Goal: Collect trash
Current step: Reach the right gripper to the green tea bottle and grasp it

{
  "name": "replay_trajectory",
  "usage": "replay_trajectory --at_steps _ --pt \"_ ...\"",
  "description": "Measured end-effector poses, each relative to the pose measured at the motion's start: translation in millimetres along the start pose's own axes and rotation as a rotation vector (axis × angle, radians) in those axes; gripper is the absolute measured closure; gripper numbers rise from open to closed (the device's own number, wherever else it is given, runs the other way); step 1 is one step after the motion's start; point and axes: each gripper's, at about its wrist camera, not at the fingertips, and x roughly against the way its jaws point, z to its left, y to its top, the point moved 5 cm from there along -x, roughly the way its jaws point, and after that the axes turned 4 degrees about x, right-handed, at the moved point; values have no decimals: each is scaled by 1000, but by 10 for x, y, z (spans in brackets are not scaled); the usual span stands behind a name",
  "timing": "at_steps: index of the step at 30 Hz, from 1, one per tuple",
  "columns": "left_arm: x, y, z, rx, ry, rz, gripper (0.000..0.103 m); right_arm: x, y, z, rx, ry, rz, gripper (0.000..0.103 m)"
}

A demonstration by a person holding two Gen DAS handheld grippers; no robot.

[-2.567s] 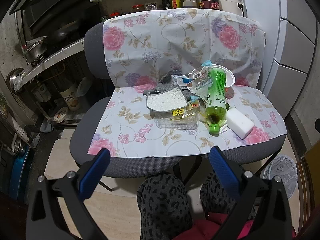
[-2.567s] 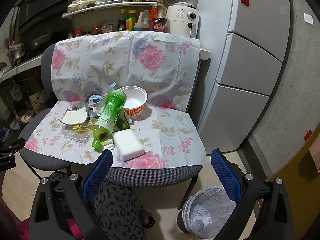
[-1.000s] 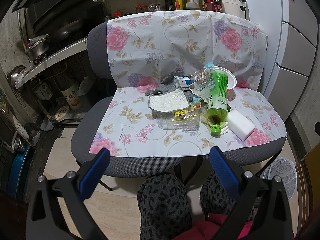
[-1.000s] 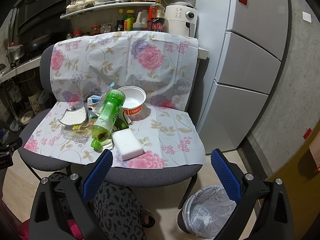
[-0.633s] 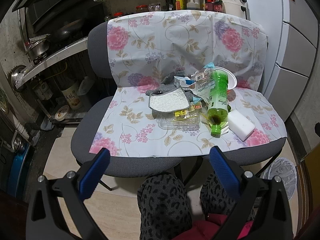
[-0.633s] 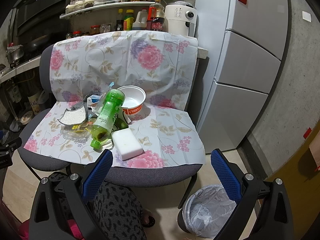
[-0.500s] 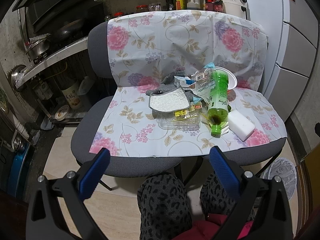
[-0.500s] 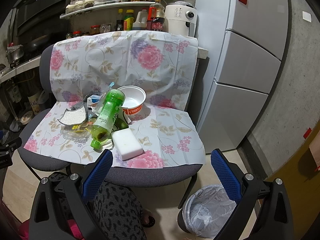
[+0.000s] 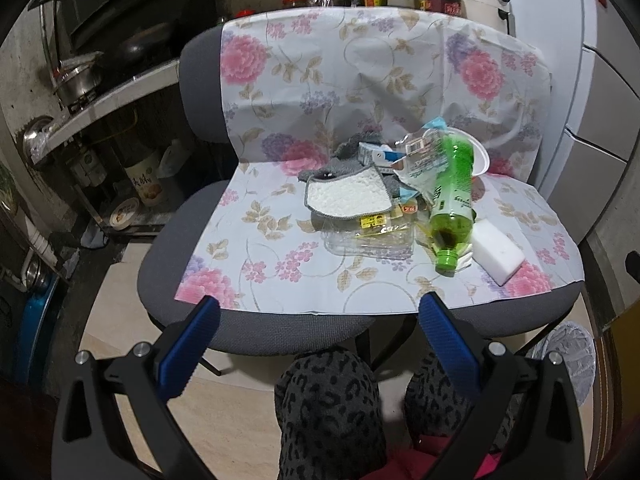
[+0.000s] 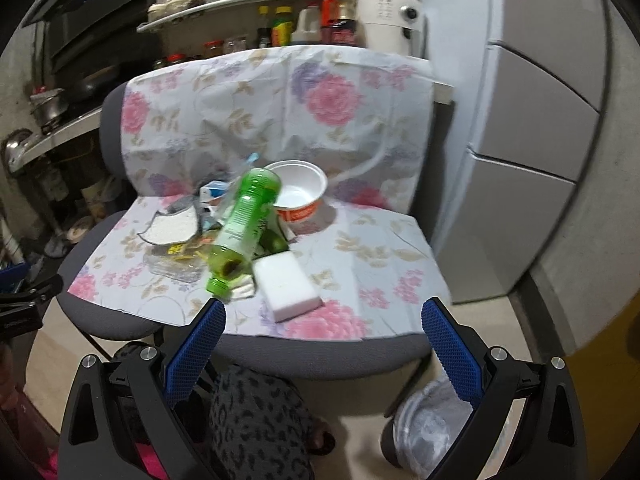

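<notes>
Both claws gaping wide, empty: left gripper (image 9: 316, 312) and right gripper (image 10: 322, 316) hovering before the green bottle (image 10: 244, 226); white sponge (image 10: 286, 284) lying just beside it.

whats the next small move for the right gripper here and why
Probably ease the right gripper forward and left toward the green bottle. Its jaws are wide open and empty, short of the chair seat, and the bottle lies on top of the pile, cap end nearest, so it looks easiest to take first. The lined bin sits on the floor at the lower right.
</notes>
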Motion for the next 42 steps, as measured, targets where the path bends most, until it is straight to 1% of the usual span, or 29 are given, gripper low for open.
replay_trajectory --at_steps 4,8,11,12,15,16,19,21,23,24,26,28,29,30,33,36,38,39,41,42 --pt "-249 35 6 -1 0 21 6 -271 132 97 10 21 -13 6" --pt "-552 114 -22 11 8 0 6 -557 247 196 17 67 -32 6" --pt "-836 161 -50 -2 11 16 6 -836 266 301 41 102 17 6" --pt "-955 167 -57 -4 12 33 6 -959 263 337 49 116 36 6" --pt "-1187 194 -53 9 0 38 6 -1182 245 395 77 87 38 7" --pt "-1257 215 -39 22 -8 32 6 -1251 244 404 74 90 43 7" --pt "-1412 281 6 65 -37 50 6 -1504 286 433 25 149 56 11" --pt "-1478 341 19 73 -40 52 6 -1633 341 473 20 159 56 12" --pt "-1541 408 25 73 -22 52 6 -1775 401 559 25 197 63 32" --pt "-1570 444 26 79 -30 50 6 -1872 430 601 19 208 80 37" --pt "-1629 511 26 93 -48 48 7 -2051 492 680 -8 244 100 35" --pt "-1680 564 20 96 -52 44 8 -2196 525 738 -27 249 122 31" --pt "-1703 580 13 94 -52 45 8 -2274 540 772 -35 261 132 25" --pt "-1731 597 5 93 -59 46 8 -2337 547 793 -44 264 140 24" --pt "-1770 606 -40 86 -77 51 9 -2515 588 858 -88 310 160 24" --pt "-1778 596 -83 79 -91 56 9 -2690 640 911 -116 312 179 24" --pt "-1760 586 -105 75 -96 57 9 -2780 661 916 -146 318 200 33" --pt "-1737 583 -116 71 -97 55 9 -2786 676 904 -169 322 203 40" --pt "-1691 578 -126 65 -96 49 9 -2710 713 861 -193 327 190 42" --pt "-1657 580 -131 61 -96 44 9 -2650 730 841 -187 313 178 43"
